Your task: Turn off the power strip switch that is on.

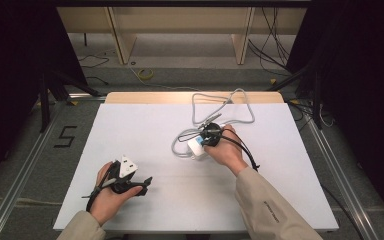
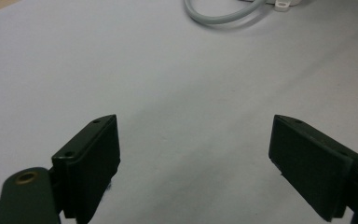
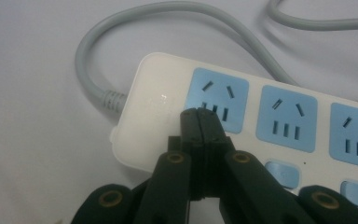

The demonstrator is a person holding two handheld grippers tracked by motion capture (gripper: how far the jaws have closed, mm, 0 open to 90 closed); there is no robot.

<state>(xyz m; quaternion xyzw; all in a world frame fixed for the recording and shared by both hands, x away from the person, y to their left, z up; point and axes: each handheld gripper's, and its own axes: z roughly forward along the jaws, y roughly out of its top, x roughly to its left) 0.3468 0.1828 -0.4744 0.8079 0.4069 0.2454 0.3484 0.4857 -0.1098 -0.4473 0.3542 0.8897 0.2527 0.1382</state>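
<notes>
Pressing closed right fingers [image 3: 200, 122] onto the power strip [image 3: 261, 135], likely toggling a switch next; left fingers [image 2: 91, 163] wait open at seven o'clock.

A lab-style recording bay

A white-topped table [image 1: 130, 130] stands between dark curtains [image 1: 10, 75] on a grey carpeted floor [image 1: 25, 145] with metal rails [image 1: 22, 167], loose cables [image 1: 275, 40], a taped mark [image 1: 65, 136] and bare plywood shelving [image 1: 180, 20] behind.
</notes>
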